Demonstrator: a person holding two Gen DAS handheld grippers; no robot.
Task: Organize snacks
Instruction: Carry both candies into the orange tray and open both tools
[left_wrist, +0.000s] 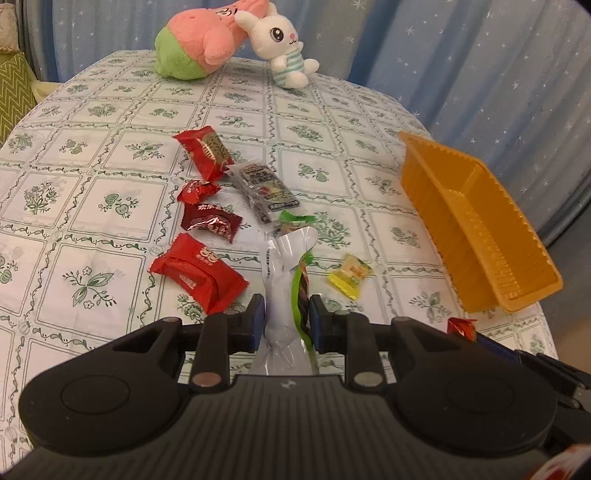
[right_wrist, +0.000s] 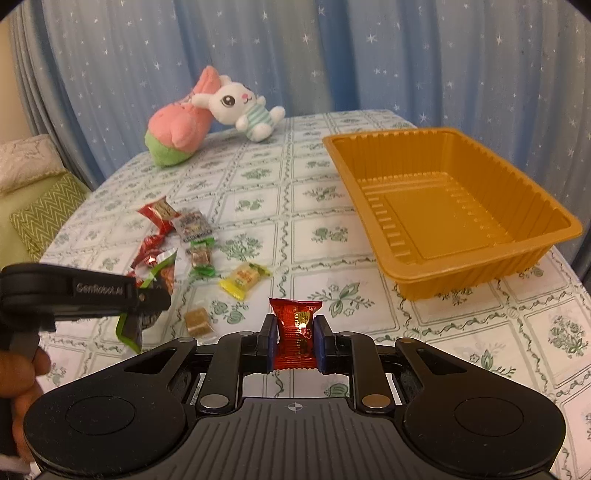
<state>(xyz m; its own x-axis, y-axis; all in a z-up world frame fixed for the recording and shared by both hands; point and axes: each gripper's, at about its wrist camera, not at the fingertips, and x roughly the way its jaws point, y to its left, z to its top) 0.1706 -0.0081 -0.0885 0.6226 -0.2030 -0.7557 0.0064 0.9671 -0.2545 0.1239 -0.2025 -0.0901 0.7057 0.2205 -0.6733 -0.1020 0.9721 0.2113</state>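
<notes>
My left gripper (left_wrist: 287, 314) is shut on a silver and green snack packet (left_wrist: 284, 280) and holds it above the table. It shows in the right wrist view (right_wrist: 147, 299) at the left. My right gripper (right_wrist: 295, 328) is shut on a small red snack packet (right_wrist: 296, 332), held above the table, in front of the empty orange tray (right_wrist: 454, 269). The tray also shows in the left wrist view (left_wrist: 476, 225). Loose on the cloth lie several red packets (left_wrist: 197, 273), a grey packet (left_wrist: 264, 184), a yellow candy (left_wrist: 351, 275) and a brown candy (right_wrist: 197, 321).
Two plush toys, a pink and green one (right_wrist: 177, 129) and a white rabbit (right_wrist: 240, 107), lie at the far edge. A blue star curtain hangs behind. A green cushion (right_wrist: 44, 214) sits off the table's left.
</notes>
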